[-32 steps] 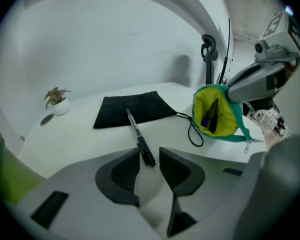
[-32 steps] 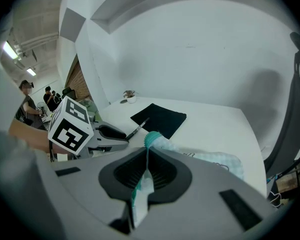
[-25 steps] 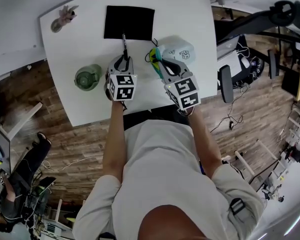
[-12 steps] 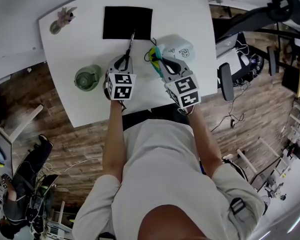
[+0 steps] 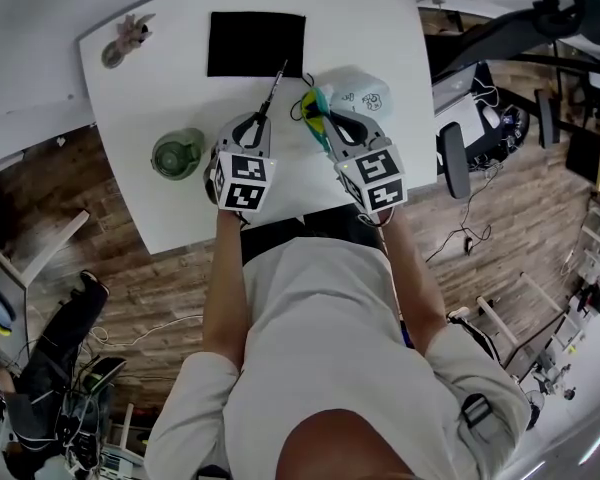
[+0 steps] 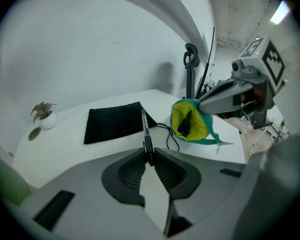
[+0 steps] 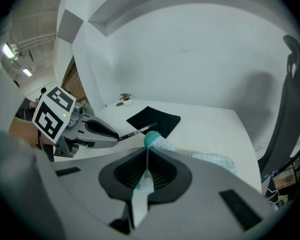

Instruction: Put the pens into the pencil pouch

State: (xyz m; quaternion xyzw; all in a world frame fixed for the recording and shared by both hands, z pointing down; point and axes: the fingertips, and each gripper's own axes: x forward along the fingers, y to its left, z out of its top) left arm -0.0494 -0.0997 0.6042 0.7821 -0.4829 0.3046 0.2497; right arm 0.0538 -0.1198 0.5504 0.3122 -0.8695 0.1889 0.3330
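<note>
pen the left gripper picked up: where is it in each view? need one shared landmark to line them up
Head view: pen at upper centre, slanting up-right out of the left gripper, tip near the black mat.
Left gripper view: pen at centre, clamped between the jaws, pointing at the mat's right edge.
Right gripper view: pen left of centre, tip near the pouch rim.
Shared landmark: the black mat.

White table (image 5: 160,98) — black mat (image 5: 256,43), potted plant (image 5: 125,36), green cup (image 5: 177,154)
</note>
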